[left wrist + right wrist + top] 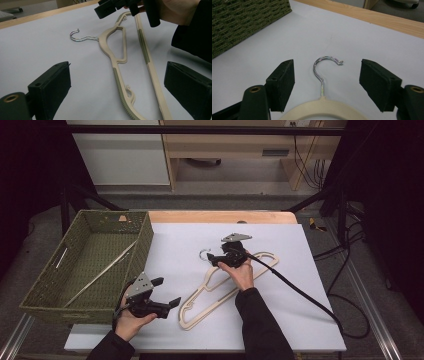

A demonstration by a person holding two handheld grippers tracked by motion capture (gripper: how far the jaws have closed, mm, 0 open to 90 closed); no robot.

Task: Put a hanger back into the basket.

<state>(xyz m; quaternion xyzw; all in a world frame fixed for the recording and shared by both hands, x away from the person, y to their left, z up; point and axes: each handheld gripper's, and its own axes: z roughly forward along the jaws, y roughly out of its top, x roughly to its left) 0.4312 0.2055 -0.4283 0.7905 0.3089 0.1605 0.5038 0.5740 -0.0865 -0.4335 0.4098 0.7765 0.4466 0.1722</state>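
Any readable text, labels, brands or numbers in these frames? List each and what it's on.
None readable: no print on the hanger, its metal hook, the woven basket, the white mat or either claw.
A dark plate on the cabinet front in the background may be a label; too small and blurred to read.

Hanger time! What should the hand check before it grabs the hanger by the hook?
1. Right gripper jaws open: ok.
2. Hook sits between those jaws, untouched: ok.
3. Hanger lies flat on the white mat: ok.
4. Left gripper is open and apart from the hanger: ok.
5. Basket has room beside the stick inside: ok.
6. Cable crosses the hanger's far arm; could it snag: cannot tell.
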